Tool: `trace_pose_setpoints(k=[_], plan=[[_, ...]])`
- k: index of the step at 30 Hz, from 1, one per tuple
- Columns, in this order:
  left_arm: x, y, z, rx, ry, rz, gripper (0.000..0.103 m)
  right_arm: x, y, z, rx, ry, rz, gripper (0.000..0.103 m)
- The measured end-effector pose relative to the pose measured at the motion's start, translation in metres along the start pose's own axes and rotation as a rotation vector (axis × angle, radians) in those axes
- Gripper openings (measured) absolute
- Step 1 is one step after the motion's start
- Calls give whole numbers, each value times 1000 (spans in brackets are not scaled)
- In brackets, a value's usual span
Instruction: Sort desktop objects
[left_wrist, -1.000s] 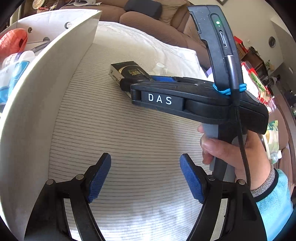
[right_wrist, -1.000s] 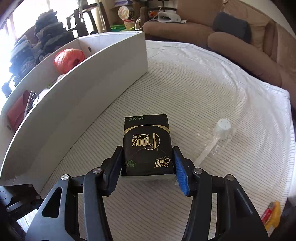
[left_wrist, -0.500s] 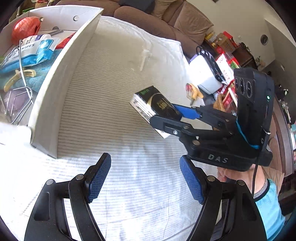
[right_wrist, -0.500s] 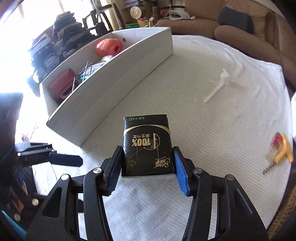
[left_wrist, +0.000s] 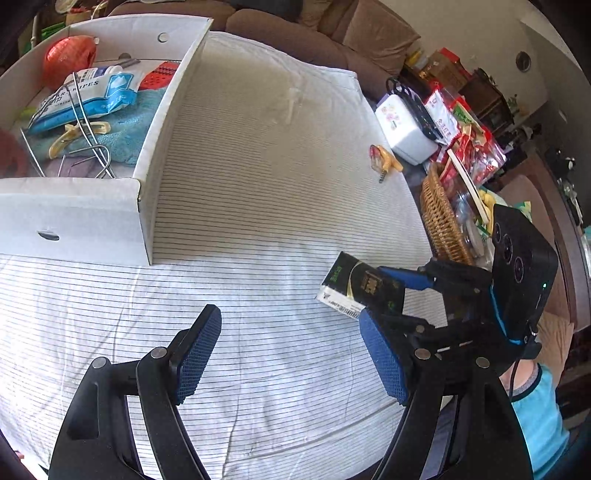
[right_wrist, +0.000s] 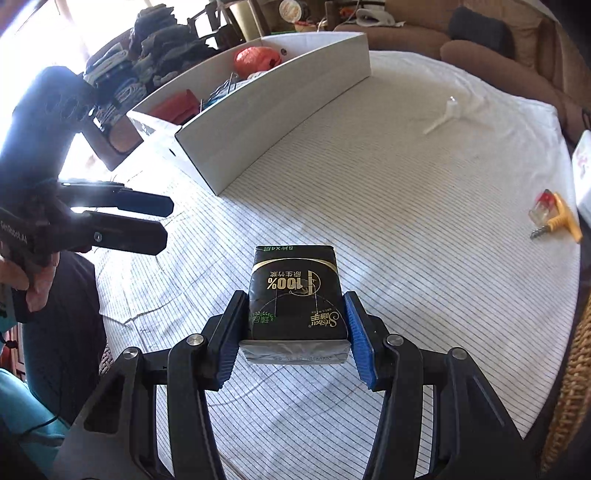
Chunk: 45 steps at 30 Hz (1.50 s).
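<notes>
My right hand-held gripper pinches a black tissue pack between its blue pads, one pad pressed to each long side, the pack sticking out ahead of the fingertips with its gold "100%" print facing up. It hangs clear above the striped cloth that covers the table. Seen from my left side, the same pack juts out of the right hand-held gripper toward the middle of the table, tilted, its white barcoded edge showing.

My left hand-held gripper is spread wide with nothing between its pads, only cloth below (it shows in the right view as two dark fingers to the left of the pack).

Ahead and to the left of both stands the white cardboard box, open on top. Inside it lie an orange ball of netting, a packet of wipes, a blue towel and some bent wire. Ahead of the pack, well apart from it, a clear plastic pump head lies on the cloth. Far to the right of the pack, near the table's edge, sits a yellow-handled corkscrew, and beyond that edge a wicker basket of snack packets.
</notes>
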<state>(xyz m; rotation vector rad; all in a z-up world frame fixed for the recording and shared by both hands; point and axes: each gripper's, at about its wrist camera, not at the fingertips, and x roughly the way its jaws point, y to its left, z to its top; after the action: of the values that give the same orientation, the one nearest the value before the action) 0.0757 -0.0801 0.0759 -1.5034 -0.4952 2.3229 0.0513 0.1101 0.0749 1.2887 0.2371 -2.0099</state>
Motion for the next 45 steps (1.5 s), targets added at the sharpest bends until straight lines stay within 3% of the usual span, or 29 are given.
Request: trace_pose_setpoints(k=[3, 4, 6, 9, 14, 15, 16, 17, 18, 26, 29, 32, 34, 36, 41, 45], plan=[[11, -6, 3, -5, 18, -36, 80, 7, 7, -6, -7, 17, 4, 50], [16, -9, 5, -2, 26, -37, 83, 11, 9, -8, -6, 33, -4, 55], [25, -14, 7, 21, 39, -33, 83, 16, 13, -13, -13, 64, -82, 69], [36, -21, 7, 61, 65, -32, 83, 12, 18, -26, -29, 72, -190, 71], [53, -34, 5, 203, 118, -50, 83, -1, 13, -50, 29, 49, -133, 71], [56, -35, 5, 222, 129, -43, 83, 0, 12, -51, 29, 56, -128, 70], [58, -35, 5, 240, 134, -39, 83, 1, 12, -52, 27, 63, -121, 62], [60, -36, 4, 258, 138, -37, 83, 3, 12, -53, 25, 66, -112, 53], [61, -37, 3, 281, 141, -34, 83, 4, 12, -53, 22, 71, -108, 36], [78, -55, -12, 390, 188, -53, 83, 4, -11, -52, 85, 47, -167, 35], [77, -61, -12, 475, 153, 21, 83, -4, -17, -53, 119, 28, -149, 37], [78, -62, -7, 544, 161, 49, 83, -13, -18, -53, 109, -3, -119, 41], [82, -64, -5, 579, 170, 58, 83, -15, -24, -51, 119, -17, -92, 55], [89, -67, -4, 612, 178, 68, 83, -15, -33, -48, 158, -30, -54, 63], [92, -72, -7, 602, 162, 20, 83, -11, -54, -44, 350, -89, 109, 63], [97, -77, -14, 615, 151, -12, 76, 3, -57, -43, 386, -54, 125, 56]])
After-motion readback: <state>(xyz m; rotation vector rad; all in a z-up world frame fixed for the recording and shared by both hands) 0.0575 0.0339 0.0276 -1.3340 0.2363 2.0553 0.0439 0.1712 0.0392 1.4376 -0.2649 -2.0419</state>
